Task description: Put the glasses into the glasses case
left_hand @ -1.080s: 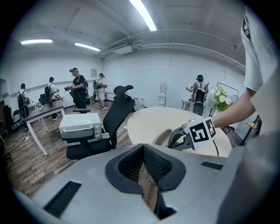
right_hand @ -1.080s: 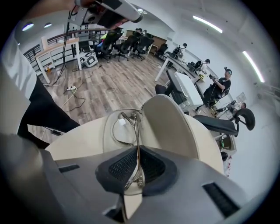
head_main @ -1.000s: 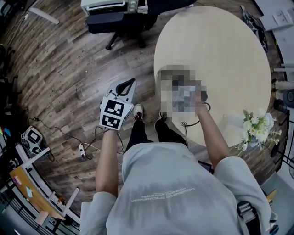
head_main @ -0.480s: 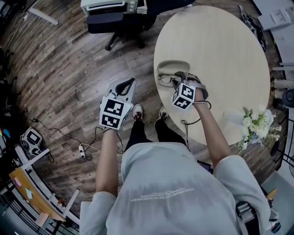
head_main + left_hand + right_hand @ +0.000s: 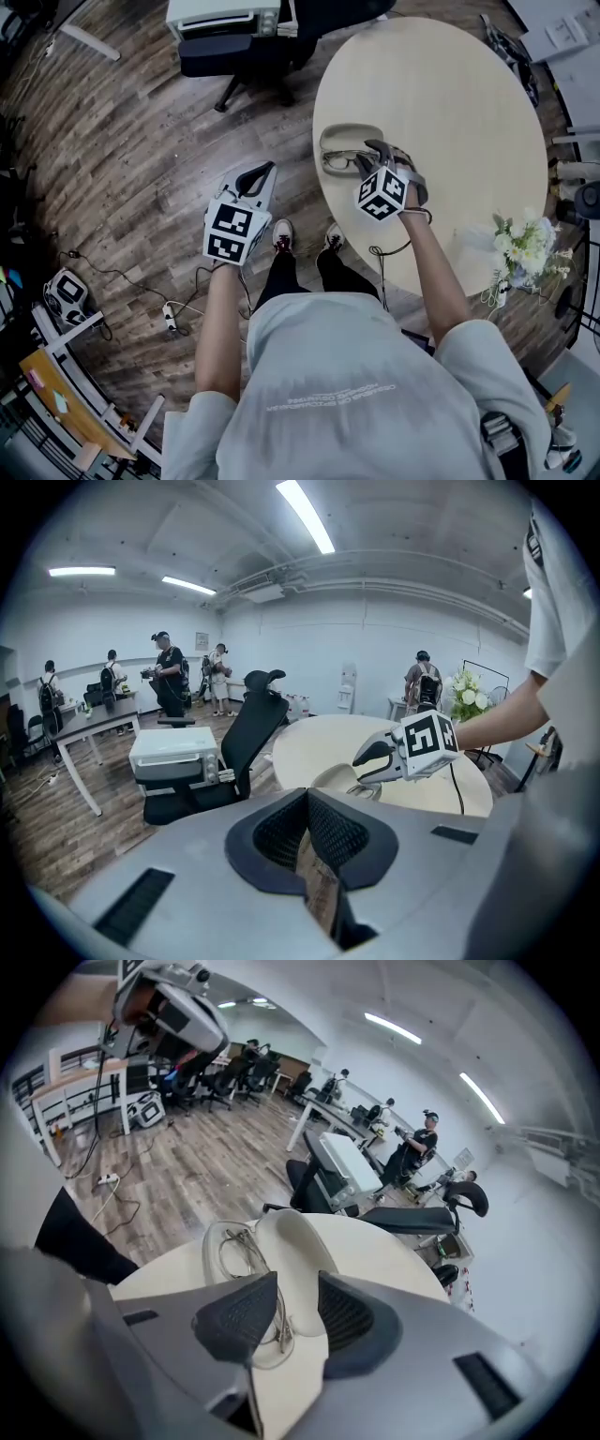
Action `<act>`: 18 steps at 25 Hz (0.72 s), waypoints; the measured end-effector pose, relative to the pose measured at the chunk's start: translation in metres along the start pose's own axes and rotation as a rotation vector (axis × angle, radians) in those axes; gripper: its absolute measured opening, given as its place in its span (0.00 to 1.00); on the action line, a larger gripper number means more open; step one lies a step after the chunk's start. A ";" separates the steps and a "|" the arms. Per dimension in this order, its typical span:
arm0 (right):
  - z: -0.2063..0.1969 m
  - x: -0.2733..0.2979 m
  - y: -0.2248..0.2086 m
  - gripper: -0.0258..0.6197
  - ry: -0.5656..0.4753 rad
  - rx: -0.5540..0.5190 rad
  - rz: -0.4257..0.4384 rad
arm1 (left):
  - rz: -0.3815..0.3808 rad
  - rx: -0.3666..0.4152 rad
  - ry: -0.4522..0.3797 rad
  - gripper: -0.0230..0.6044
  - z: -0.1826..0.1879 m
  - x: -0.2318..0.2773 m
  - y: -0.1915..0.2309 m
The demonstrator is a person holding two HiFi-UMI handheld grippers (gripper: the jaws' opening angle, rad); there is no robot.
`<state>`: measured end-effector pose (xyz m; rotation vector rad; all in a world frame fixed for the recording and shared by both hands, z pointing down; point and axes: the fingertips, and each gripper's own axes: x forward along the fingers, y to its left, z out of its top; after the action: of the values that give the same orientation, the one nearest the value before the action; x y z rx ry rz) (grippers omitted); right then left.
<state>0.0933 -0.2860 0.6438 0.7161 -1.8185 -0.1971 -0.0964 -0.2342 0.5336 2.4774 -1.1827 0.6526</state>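
An open cream glasses case (image 5: pixel 352 138) lies at the near left edge of the round table (image 5: pixel 450 94). The thin-framed glasses (image 5: pixel 338 163) rest in its near half; in the right gripper view the glasses (image 5: pixel 246 1246) sit beside the raised lid of the case (image 5: pixel 292 1241). My right gripper (image 5: pixel 374 150) hovers just right of the glasses, open, with nothing between its fingers; from its own camera the right gripper (image 5: pixel 292 1290) looks down on the case. My left gripper (image 5: pixel 257 174) hangs over the floor, left of the table, and the left gripper (image 5: pixel 307 806) is shut on nothing.
A vase of white flowers (image 5: pixel 523 251) stands at the table's near right edge. A black office chair (image 5: pixel 246 49) and a white appliance (image 5: pixel 223 13) are beyond the table on the left. Cables and a power strip (image 5: pixel 170 312) lie on the wooden floor. Several people stand far off.
My right gripper has shifted slightly to the right, away from the glasses. The left gripper has stayed where it was.
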 end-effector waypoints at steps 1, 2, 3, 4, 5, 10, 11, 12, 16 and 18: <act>-0.001 -0.003 -0.004 0.25 -0.009 0.040 -0.008 | 0.000 0.004 -0.006 0.06 0.002 0.000 0.000; -0.001 -0.006 -0.007 0.24 -0.019 0.083 -0.013 | 0.000 0.007 -0.011 0.06 0.004 0.000 0.001; -0.001 -0.010 -0.011 0.22 -0.029 0.125 -0.017 | -0.001 0.011 -0.016 0.06 0.007 0.000 0.002; 0.000 -0.014 -0.015 0.21 -0.039 0.166 -0.022 | -0.003 0.015 -0.023 0.06 0.011 0.000 0.003; 0.000 -0.020 -0.019 0.20 -0.051 0.205 -0.028 | -0.006 0.019 -0.031 0.06 0.016 0.000 0.004; 0.005 -0.058 -0.051 0.16 -0.119 0.375 -0.089 | -0.030 0.059 -0.084 0.06 0.049 0.002 0.005; 0.005 -0.067 -0.059 0.14 -0.135 0.402 -0.108 | -0.034 0.068 -0.097 0.06 0.057 0.003 0.005; 0.005 -0.077 -0.066 0.12 -0.151 0.427 -0.129 | -0.037 0.075 -0.111 0.06 0.065 0.003 0.004; 0.002 -0.113 -0.094 0.05 -0.203 0.510 -0.219 | -0.056 0.120 -0.175 0.06 0.097 0.007 0.000; 0.005 -0.131 -0.105 0.04 -0.230 0.542 -0.246 | -0.067 0.144 -0.200 0.06 0.112 0.008 -0.003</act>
<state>0.1544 -0.2974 0.4878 1.3464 -2.0199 0.0630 -0.0595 -0.2896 0.4431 2.7443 -1.1522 0.4979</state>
